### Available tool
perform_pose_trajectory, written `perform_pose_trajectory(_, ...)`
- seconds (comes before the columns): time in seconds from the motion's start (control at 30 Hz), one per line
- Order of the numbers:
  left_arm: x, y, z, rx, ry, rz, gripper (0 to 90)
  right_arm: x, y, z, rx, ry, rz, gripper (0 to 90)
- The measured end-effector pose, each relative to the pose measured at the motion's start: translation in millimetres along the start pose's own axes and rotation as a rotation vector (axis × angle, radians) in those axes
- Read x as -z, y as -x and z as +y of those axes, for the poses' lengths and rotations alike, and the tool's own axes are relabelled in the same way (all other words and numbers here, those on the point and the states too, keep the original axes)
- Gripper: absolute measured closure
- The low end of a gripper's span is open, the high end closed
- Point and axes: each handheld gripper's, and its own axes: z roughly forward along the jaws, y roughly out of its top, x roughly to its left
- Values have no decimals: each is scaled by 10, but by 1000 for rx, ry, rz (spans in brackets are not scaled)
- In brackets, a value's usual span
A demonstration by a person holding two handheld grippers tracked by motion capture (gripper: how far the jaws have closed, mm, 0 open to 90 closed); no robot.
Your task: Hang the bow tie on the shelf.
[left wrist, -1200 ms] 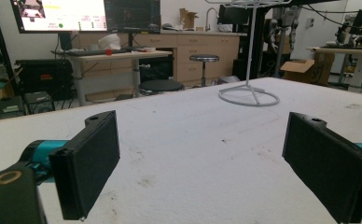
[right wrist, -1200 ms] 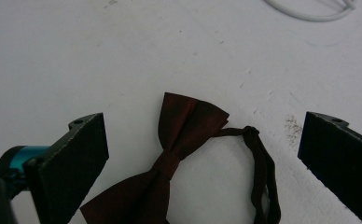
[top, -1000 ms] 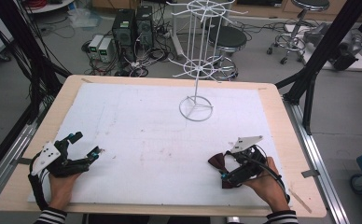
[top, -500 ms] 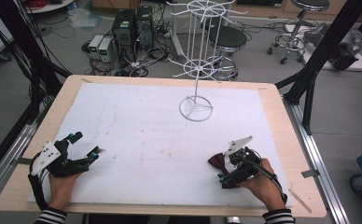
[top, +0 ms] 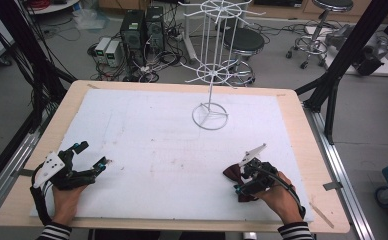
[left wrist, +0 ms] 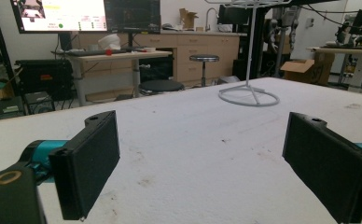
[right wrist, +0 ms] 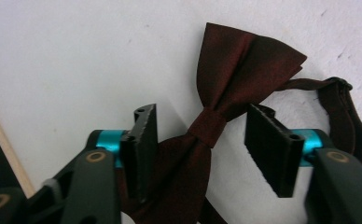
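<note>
Even, bright indoor light falls from overhead; the white desk (top: 147, 145) shows soft, faint shadows and no glare. All three views are slightly soft, the close-ups blurring near their bottom edges.

one dark red bow tie (right wrist: 230, 88), one white wire rack (top: 210, 75), two tongs (top: 89, 160) (top: 238, 176), one white-topped table (top: 157, 135)

Table (top: 302, 130): white mat (top: 147, 140), rack (top: 210, 112), bow tie (top: 232, 174)
</note>
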Motion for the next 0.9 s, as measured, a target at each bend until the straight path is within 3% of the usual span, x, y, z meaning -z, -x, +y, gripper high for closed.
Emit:
perform_pose_trajectory(0.23, 0, 1, 0, 0, 0, 0, 113, -15, 35, 8, -38, -23, 31, 599)
perform_pose_trajectory(0.3, 0, 0, 0, 0, 0, 0, 112, -17, 44, 8, -45, -29, 31, 654)
perform_pose_trajectory(0.33, -1, 0, -1, 0, 1, -1, 113, -19, 55, 5, -60, -42, 37, 736)
perform_pose_trajectory(0.43, -1, 1, 0, 1, 1, 0, 113, -22, 67, 3, -80, -46, 42, 768)
perform_pose_trajectory(0.9, -2, 1, -1, 2, 3, 1, 113, 25, 88, 9, -76, -17, 36, 778)
